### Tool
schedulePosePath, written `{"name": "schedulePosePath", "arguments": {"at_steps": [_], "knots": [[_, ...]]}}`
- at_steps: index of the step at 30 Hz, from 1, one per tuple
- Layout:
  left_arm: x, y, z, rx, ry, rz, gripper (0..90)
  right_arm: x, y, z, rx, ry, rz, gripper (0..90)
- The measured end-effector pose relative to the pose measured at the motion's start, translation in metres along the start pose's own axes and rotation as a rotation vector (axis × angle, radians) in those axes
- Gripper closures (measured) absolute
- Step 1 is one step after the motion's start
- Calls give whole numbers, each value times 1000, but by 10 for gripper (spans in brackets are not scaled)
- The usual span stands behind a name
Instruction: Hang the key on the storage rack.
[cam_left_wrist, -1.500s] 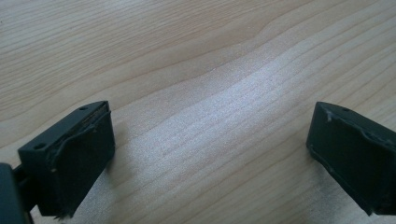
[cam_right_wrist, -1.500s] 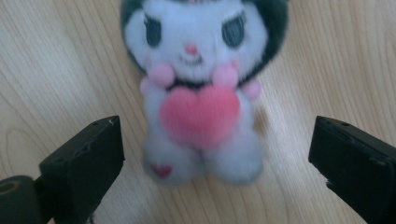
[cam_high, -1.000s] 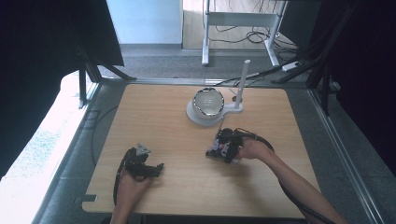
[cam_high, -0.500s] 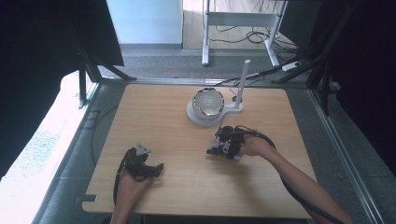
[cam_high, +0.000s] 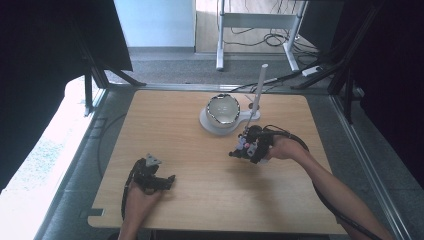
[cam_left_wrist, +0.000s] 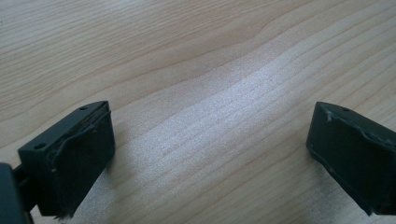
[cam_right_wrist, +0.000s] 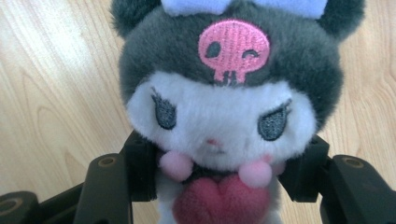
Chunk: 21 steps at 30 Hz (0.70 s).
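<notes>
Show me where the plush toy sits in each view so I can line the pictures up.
High view: the plush toy is right of centre, at the tip of the right gripper, just in front of the white stand.
Right gripper view: it takes up the middle, its body clamped between the jaws.
Left gripper view: its place can't be given here; open jaws over bare wood.
Shared landmark: the wooden table.

Fluffy cloth plush toy (cam_right_wrist: 219, 116); matt grained wood table (cam_high: 200, 200); shiny metal bowl (cam_high: 223, 109).
</notes>
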<state>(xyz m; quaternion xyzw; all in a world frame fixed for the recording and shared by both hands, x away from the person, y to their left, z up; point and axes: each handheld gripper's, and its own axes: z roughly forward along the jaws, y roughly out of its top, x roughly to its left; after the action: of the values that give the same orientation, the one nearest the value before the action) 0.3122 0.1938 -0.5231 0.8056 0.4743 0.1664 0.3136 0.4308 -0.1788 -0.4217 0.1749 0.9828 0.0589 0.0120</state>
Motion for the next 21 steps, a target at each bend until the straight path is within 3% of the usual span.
{"name": "schedulePosePath", "arguments": {"at_steps": [11,21], "knots": [[0,0,0,0,0,3,11,-8,-10,-25,-8,-27,-23,407],[0,0,0,-2,0,0,11,-22,-17,-51,-16,-66,-9,407]]}}
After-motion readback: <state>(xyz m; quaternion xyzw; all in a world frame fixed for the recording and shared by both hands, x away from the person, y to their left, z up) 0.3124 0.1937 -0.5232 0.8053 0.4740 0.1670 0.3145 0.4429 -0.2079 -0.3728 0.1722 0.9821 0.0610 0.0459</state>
